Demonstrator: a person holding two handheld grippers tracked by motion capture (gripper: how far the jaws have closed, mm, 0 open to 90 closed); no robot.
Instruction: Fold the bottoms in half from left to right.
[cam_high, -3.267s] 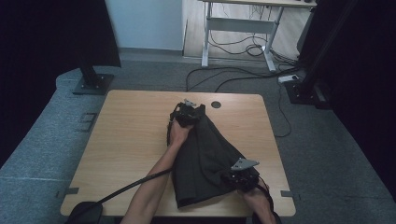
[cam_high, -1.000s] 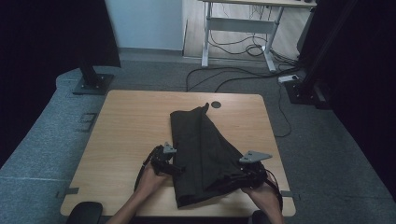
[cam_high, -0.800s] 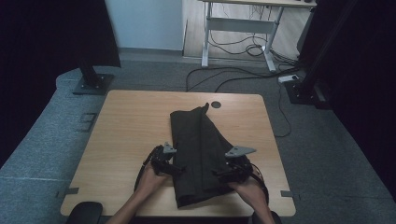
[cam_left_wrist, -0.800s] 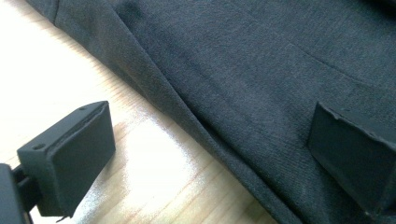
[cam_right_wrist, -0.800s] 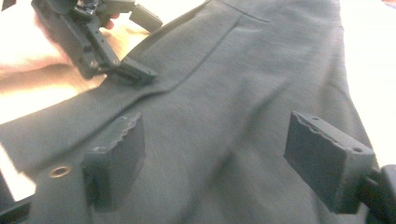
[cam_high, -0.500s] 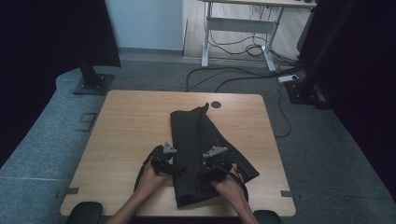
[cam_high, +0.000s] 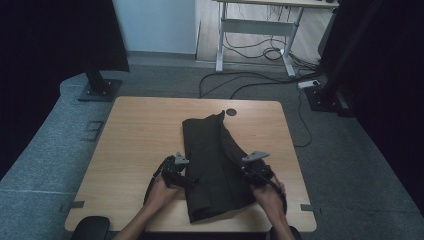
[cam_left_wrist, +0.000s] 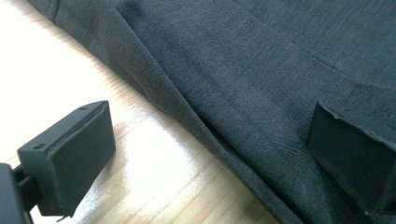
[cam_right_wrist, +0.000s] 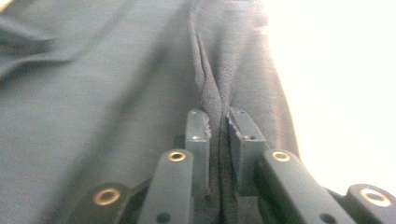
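Note:
A dark grey folded garment (cam_high: 212, 165) lies lengthwise on the wooden table (cam_high: 135, 135). My left gripper (cam_high: 186, 180) rests at the garment's left edge. In the left gripper view its jaws stand wide apart, one pad (cam_left_wrist: 70, 154) over bare wood, the other pad (cam_left_wrist: 350, 154) over the garment's cloth (cam_left_wrist: 261, 70). My right gripper (cam_high: 248, 172) sits at the garment's right edge, shut on a pinched fold of the garment (cam_right_wrist: 212, 100) that rises between its fingertips (cam_right_wrist: 217, 122).
A round cable hole (cam_high: 231, 112) sits in the table behind the garment. A desk frame (cam_high: 260, 30) and floor cables (cam_high: 260, 82) lie beyond the table. Black stands (cam_high: 97, 85) flank it on both sides. A black object (cam_high: 90, 227) sits at the near left corner.
The right gripper swung left over the garment with its edge, then came back out to the right edge. The left gripper has stayed at the left edge.

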